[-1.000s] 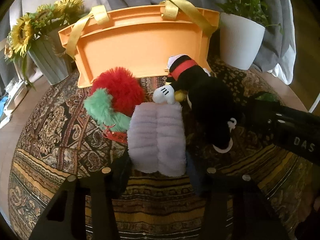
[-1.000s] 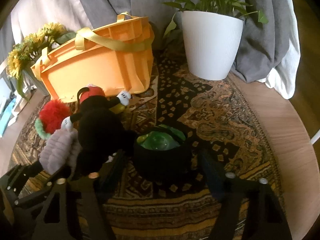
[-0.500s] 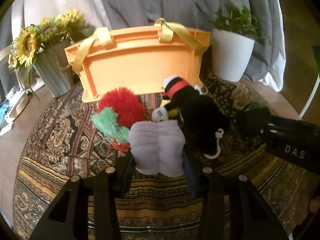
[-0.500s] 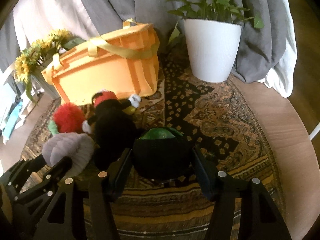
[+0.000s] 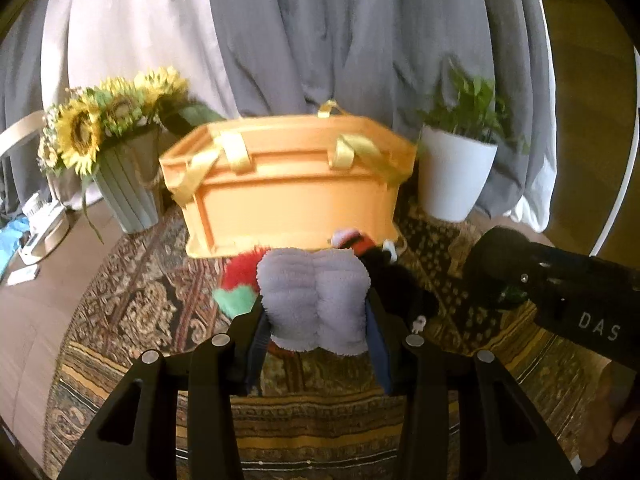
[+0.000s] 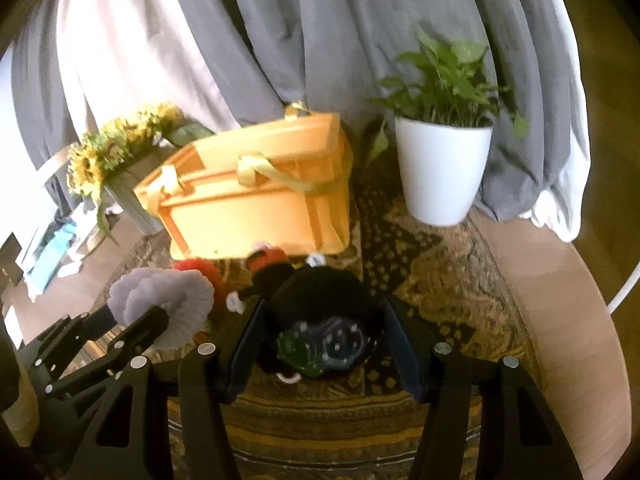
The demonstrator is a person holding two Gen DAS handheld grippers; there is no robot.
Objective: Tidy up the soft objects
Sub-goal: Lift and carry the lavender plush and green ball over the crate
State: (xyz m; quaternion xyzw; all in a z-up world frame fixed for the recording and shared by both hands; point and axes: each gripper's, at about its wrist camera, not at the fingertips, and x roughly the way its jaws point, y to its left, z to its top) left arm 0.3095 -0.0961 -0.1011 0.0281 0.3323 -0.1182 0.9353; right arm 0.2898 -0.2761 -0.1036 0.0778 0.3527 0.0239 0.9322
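My left gripper (image 5: 316, 320) pinches the lilac plush pad (image 5: 314, 304); my right gripper (image 6: 320, 340) clamps a black plush (image 6: 320, 300). Both hang short of the orange crate (image 5: 288, 196); red pompom (image 5: 244, 270) remains on the rug

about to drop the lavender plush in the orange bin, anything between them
Nothing solid blocks the way. The lavender plush is clamped in the left gripper, lifted, with the orange bin straight ahead. The red fuzzy toy and black plush lie below, against the bin's front wall.
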